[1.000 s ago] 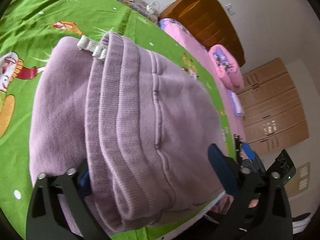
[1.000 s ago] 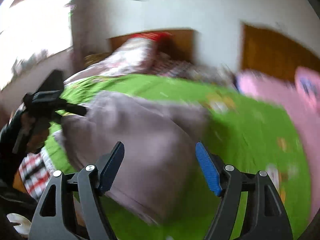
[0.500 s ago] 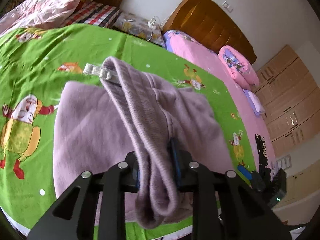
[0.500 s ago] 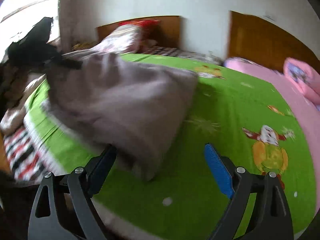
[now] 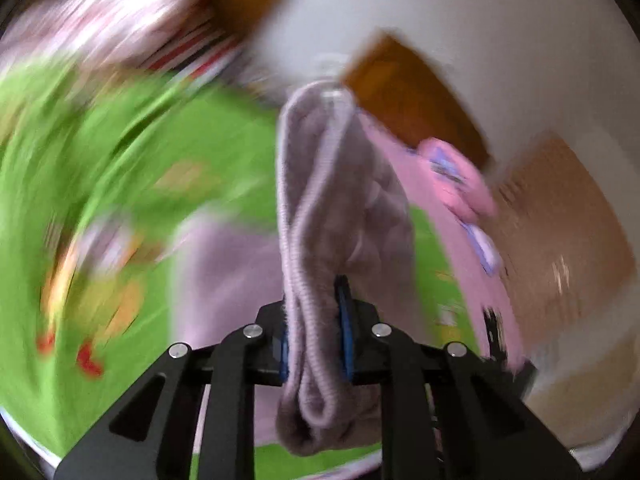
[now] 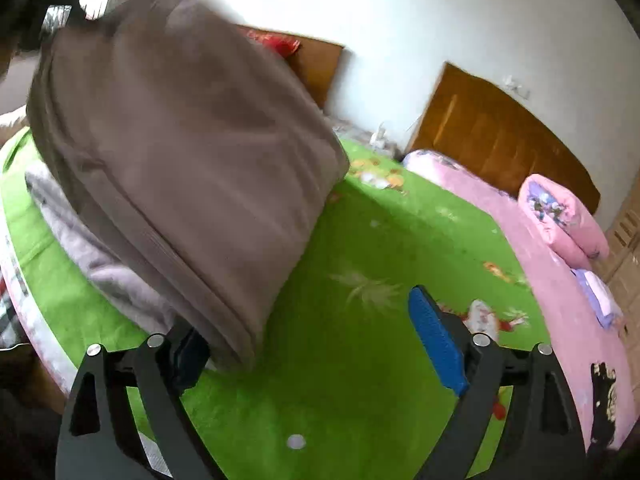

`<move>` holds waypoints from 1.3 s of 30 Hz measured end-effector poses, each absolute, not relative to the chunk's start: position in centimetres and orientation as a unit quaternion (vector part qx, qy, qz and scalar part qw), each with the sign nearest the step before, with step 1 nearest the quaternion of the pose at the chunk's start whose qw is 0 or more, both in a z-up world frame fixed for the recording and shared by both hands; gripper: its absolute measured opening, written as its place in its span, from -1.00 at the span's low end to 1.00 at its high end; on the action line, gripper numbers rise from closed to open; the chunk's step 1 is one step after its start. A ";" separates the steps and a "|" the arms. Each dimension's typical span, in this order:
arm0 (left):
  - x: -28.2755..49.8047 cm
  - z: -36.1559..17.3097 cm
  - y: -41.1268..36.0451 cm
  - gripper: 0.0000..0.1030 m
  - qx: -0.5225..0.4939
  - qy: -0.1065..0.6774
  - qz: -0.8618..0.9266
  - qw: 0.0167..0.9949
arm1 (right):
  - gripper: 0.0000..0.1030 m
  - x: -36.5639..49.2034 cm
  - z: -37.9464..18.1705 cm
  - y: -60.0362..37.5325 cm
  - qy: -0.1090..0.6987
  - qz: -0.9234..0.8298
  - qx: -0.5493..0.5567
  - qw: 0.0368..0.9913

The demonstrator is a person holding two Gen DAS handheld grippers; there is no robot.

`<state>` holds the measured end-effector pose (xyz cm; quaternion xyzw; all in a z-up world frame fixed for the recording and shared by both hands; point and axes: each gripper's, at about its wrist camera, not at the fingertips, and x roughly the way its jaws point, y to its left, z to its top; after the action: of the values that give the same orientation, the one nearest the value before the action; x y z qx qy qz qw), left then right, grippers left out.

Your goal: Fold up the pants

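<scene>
A bright green cartoon-printed bedspread [image 6: 360, 280] covers the near bed. Beside it lies a pink-sheeted bed [image 6: 560, 280] with a rolled pink quilt [image 6: 568, 216] and a brown wooden headboard [image 6: 492, 128] against the plain white wall [image 6: 440, 12]. Light wooden cabinets [image 5: 560, 216] stand at right, blurred.
</scene>
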<state>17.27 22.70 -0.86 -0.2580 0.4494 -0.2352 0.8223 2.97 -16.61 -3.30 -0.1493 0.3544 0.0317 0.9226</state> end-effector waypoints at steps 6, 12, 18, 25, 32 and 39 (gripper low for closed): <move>15.4 -6.8 25.7 -0.62 -0.364 0.416 -0.235 0.800 | 0.74 3.2 -3.5 -17.2 0.368 0.045 -0.143 0.918; 15.0 -5.3 25.1 0.06 -0.313 0.442 -0.205 0.815 | 0.72 3.1 -2.7 -18.1 0.401 0.114 -0.089 0.905; 10.9 3.3 22.9 0.70 -0.211 0.337 -0.178 0.900 | 0.72 3.3 1.6 -21.3 0.362 0.254 0.054 0.895; 13.6 0.7 13.6 0.79 -0.123 0.411 -0.247 0.869 | 0.73 8.9 3.0 -14.0 0.349 0.399 0.063 0.845; 12.1 -2.9 17.5 0.44 -0.169 0.430 -0.247 0.852 | 0.72 9.5 -1.3 -15.2 0.411 0.399 0.058 0.817; 12.2 -4.0 17.6 0.41 -0.167 0.419 -0.259 0.854 | 0.73 14.7 3.8 -17.3 0.365 0.410 0.099 0.830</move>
<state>12.23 17.61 -4.03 -0.1666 0.4193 -0.2589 0.8540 14.68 -17.26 3.84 0.0993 0.3651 0.4099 0.8299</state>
